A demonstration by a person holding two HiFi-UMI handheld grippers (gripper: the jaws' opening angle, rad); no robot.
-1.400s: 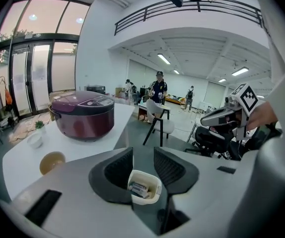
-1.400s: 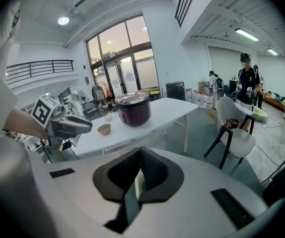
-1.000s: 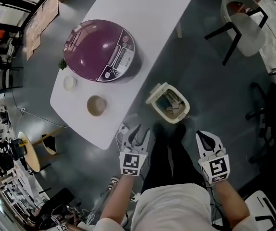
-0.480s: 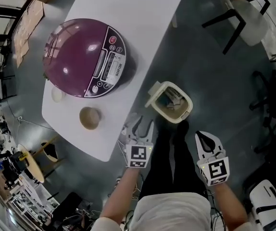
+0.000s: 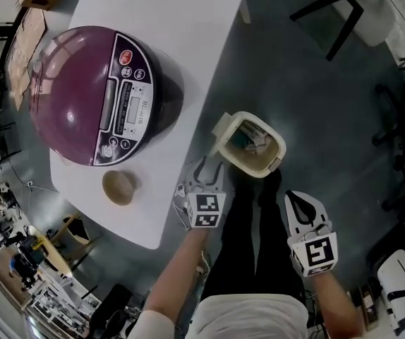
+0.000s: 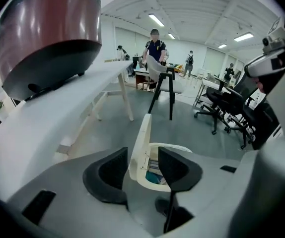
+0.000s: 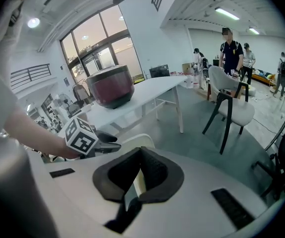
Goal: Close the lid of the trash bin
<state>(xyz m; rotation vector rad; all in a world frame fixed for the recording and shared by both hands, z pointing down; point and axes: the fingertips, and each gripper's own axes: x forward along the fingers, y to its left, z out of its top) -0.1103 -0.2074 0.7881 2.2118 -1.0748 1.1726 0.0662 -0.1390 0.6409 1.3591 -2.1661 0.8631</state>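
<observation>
The trash bin (image 5: 259,169) sits on the floor at our twelve o'clock, lid (image 5: 220,128) upright at its ten o'clock, unclosed; our left hand-held gripper (image 5: 208,167), jaws just opened, frames the lid between them untouched; our right hand-held gripper (image 5: 300,200) is pressed together.

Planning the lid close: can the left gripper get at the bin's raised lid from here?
Probably yes. The left gripper, its jaws just opening wide, faces the upright lid edge-on with nothing between. The lid lines up with the gap, untouched. The table edge sits close alongside.
</observation>
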